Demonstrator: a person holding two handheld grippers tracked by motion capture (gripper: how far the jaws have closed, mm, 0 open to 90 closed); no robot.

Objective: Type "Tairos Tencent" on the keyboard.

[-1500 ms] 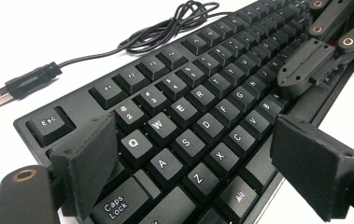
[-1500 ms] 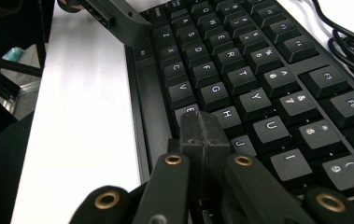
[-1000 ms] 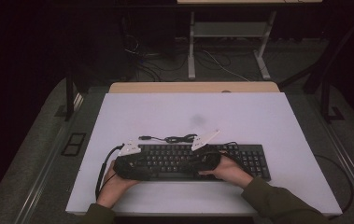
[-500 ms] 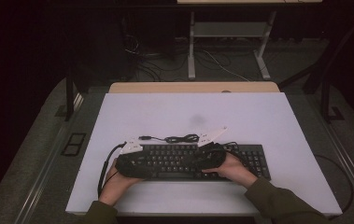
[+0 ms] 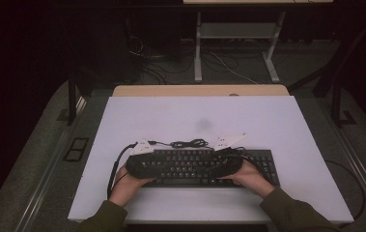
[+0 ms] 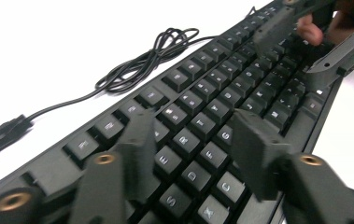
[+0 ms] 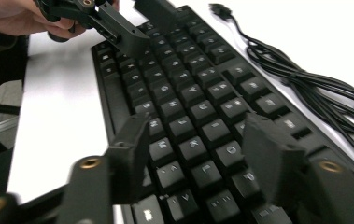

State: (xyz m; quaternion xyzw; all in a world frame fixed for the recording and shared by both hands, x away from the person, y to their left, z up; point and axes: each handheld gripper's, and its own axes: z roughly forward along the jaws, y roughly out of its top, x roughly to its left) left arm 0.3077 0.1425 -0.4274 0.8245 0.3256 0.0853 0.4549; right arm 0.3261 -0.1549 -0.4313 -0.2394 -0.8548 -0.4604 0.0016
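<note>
A black keyboard (image 5: 190, 166) lies across the near half of the white table (image 5: 200, 116). My left gripper (image 5: 159, 166) hovers low over its left letter keys (image 6: 184, 140). Its jaws have just been closing and stand apart, with only keys under them. My right gripper (image 5: 214, 169) hangs over the keys right of centre (image 7: 198, 126). Its jaws have just been opening and nothing is gripped. Each gripper points along the keyboard at the other: the right gripper (image 6: 315, 42) shows far off in the left gripper view, the left gripper (image 7: 114, 21) in the right gripper view.
The keyboard's black cable (image 5: 188, 143) lies coiled on the table just behind it, ending in a plug (image 7: 219, 9). A wooden table edge (image 5: 200, 90) runs along the far side. Beyond it are desk legs and floor cables (image 5: 219, 63).
My right hand and gripper have shifted a little to the right along the keyboard. The left hand has stayed put.
</note>
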